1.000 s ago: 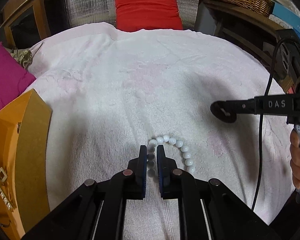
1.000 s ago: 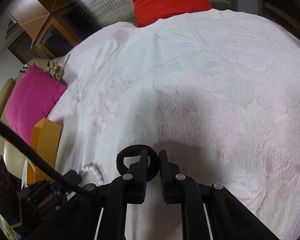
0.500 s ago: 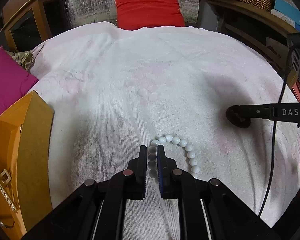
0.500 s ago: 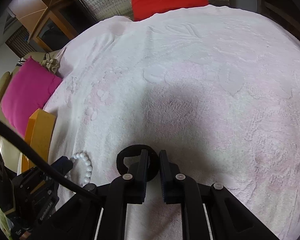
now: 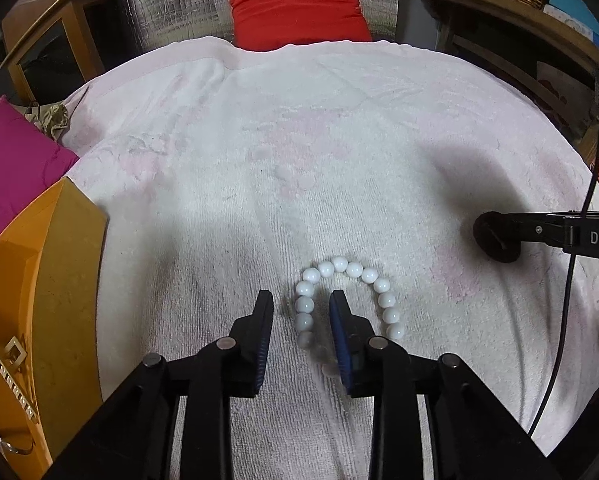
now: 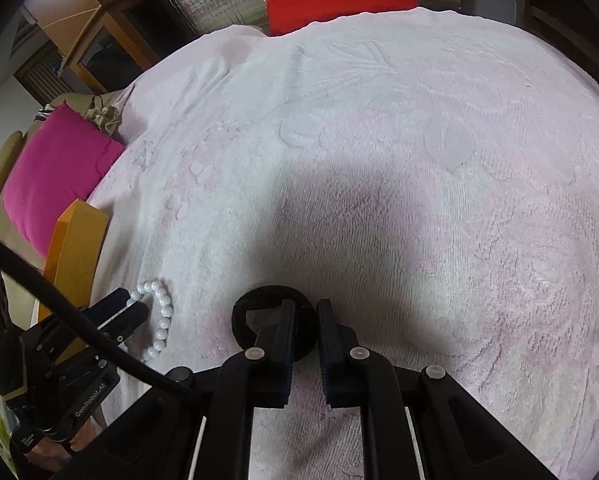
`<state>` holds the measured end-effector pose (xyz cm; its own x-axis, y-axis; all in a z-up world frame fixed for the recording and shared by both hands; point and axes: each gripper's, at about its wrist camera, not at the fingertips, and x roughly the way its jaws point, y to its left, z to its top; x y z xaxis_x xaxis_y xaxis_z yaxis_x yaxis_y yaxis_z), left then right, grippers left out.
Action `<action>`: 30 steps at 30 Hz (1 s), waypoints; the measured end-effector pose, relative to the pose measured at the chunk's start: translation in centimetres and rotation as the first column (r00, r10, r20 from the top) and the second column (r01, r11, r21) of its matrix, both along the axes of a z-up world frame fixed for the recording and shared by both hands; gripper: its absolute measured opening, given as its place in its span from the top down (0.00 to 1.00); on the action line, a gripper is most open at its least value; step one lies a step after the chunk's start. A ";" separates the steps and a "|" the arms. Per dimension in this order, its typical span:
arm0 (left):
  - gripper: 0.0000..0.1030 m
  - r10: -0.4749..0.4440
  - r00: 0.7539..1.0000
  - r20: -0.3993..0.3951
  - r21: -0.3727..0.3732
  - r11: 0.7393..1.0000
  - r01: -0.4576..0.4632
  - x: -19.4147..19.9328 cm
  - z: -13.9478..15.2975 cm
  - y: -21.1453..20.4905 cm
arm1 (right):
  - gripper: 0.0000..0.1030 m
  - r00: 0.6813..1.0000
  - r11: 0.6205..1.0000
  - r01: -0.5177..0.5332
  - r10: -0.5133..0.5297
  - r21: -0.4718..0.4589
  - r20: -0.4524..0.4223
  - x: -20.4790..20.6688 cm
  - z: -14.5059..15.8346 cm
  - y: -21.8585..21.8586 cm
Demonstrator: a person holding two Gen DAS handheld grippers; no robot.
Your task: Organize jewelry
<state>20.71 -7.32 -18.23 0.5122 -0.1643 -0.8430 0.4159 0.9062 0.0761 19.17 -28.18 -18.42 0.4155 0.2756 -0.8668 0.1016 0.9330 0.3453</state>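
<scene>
White beads [image 5: 341, 276] are lying on the towel [image 5: 299, 140], one side passing between the left gripper's [image 5: 301, 308] parted jaws. The right gripper [image 6: 302, 312] is pinching a black ring [image 6: 243, 312] beside them.

The bead bracelet [image 5: 341, 300] lies on the towel [image 5: 299, 140]. Left of the bracelet sits the box [image 5: 47, 300]; right of it, the hair tie [image 5: 495, 240]; behind it, past the towel's far edge, a cushion [image 5: 295, 4]
</scene>
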 end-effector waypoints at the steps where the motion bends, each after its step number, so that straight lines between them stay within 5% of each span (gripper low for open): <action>1: 0.71 0.000 1.000 0.000 0.002 1.000 0.000 0.0 0.0 0.0 | 0.89 1.000 1.000 -0.004 0.004 -0.003 -0.001 -0.1 0.1 0.1; 19: 0.39 -0.026 1.000 -0.015 -0.035 0.999 0.026 -1.0 0.7 1.5 | 0.88 1.000 0.997 0.008 -0.007 -0.070 0.023 -0.7 0.5 1.7; 30: 0.38 -0.067 0.997 -0.025 -0.049 0.997 0.065 -1.9 0.5 1.3 | 0.88 0.998 0.998 0.068 -0.069 0.012 0.006 -3.1 1.6 0.4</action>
<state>18.83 -6.07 -17.68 0.4765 -0.2374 -0.8465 0.4763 0.8790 0.0216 16.06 -27.80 -16.81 0.4390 0.2564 -0.8611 0.1630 0.9198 0.3570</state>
